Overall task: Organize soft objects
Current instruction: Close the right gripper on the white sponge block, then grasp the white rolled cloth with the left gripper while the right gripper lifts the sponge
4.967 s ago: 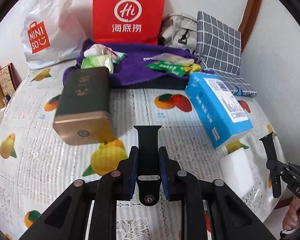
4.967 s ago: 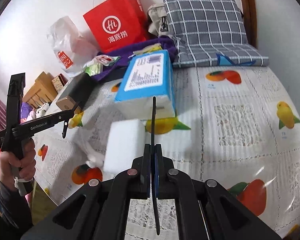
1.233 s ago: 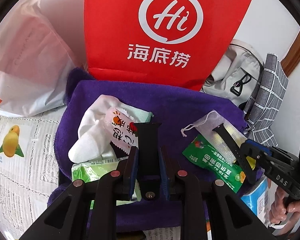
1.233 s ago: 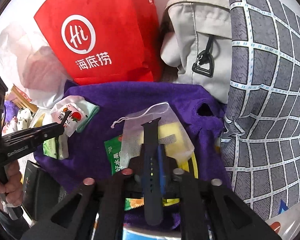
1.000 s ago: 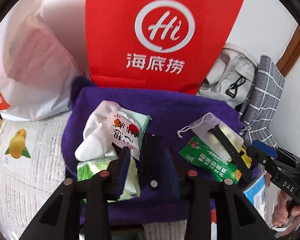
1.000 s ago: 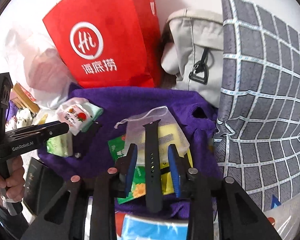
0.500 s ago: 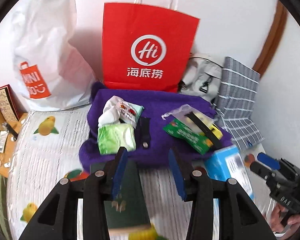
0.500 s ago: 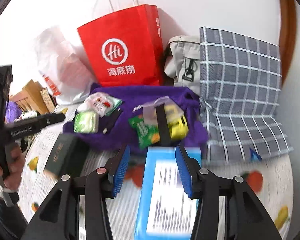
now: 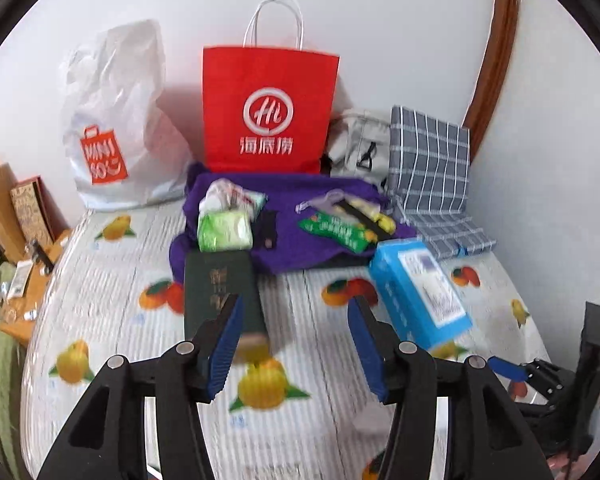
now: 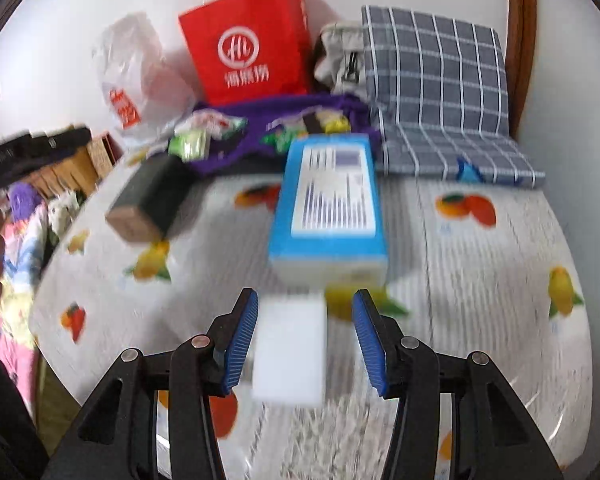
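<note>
My left gripper [image 9: 296, 340] is spread wide with nothing between its blue pads, hanging over the fruit-print tablecloth [image 9: 112, 280]. At eleven o'clock from it lies the dark green box [image 9: 216, 288] with gold lettering, its near end blurred behind my left finger. At one o'clock sits the blue tissue pack [image 9: 418, 292]. Up at twelve, the purple towel [image 9: 288, 232] carries the soft bits: a green wet-wipe pack [image 9: 224, 230] and a white printed packet [image 9: 232, 196] on its left side, a black watch strap [image 9: 269, 229] in the middle, a green snack packet [image 9: 338, 232] and a second black strap [image 9: 358, 218] across a clear drawstring pouch on the right. Behind the towel stand the red Hi paper bag [image 9: 268, 112], the white Miniso bag [image 9: 112, 128] at ten o'clock and the grey checked pillow [image 9: 430, 160] at two.

My right gripper [image 10: 305, 336] is just as wide, empty too. A white sponge block [image 10: 290, 354] lies on the cloth between its fingers, motion-blurred, closer to the left pad; I can't tell whether it touches. Straight ahead at twelve is the blue tissue pack [image 10: 332, 200], just beyond the sponge.
</note>
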### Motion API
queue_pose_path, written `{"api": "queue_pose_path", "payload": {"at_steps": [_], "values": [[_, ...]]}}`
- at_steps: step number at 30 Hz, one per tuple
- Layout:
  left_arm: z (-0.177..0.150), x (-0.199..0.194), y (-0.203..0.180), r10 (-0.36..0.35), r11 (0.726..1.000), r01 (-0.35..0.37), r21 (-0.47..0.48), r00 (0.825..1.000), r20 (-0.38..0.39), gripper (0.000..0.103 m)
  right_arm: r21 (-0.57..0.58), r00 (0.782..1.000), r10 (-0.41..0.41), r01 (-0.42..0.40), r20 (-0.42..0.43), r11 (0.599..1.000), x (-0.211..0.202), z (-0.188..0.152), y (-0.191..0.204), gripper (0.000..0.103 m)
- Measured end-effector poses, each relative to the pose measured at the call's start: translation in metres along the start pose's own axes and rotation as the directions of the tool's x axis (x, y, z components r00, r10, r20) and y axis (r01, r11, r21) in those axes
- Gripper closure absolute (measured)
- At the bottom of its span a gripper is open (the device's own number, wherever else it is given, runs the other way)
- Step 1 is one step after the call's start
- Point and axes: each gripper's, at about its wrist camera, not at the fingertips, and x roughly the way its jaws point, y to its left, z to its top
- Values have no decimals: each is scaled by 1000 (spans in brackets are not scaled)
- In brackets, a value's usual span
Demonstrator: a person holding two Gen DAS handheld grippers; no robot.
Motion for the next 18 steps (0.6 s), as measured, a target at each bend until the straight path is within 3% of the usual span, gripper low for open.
{"api": "queue_pose_path", "payload": {"at_steps": [7,11,18], "values": [[-33,-2,4,-9,1000,8,-9,998,-64,52,-10,999,-3,2,-42,1000,22,-38,13,51],[-47,-5,10,-6,1000,4,-25,998,-67,52,-9,1000,-13,13,-23,1000,29,-42,13,42],[-58,2,9,-25,999,21,-41,996,-84,52,6,1000,-31,31,-2,999,46,-40,10,42]]}}
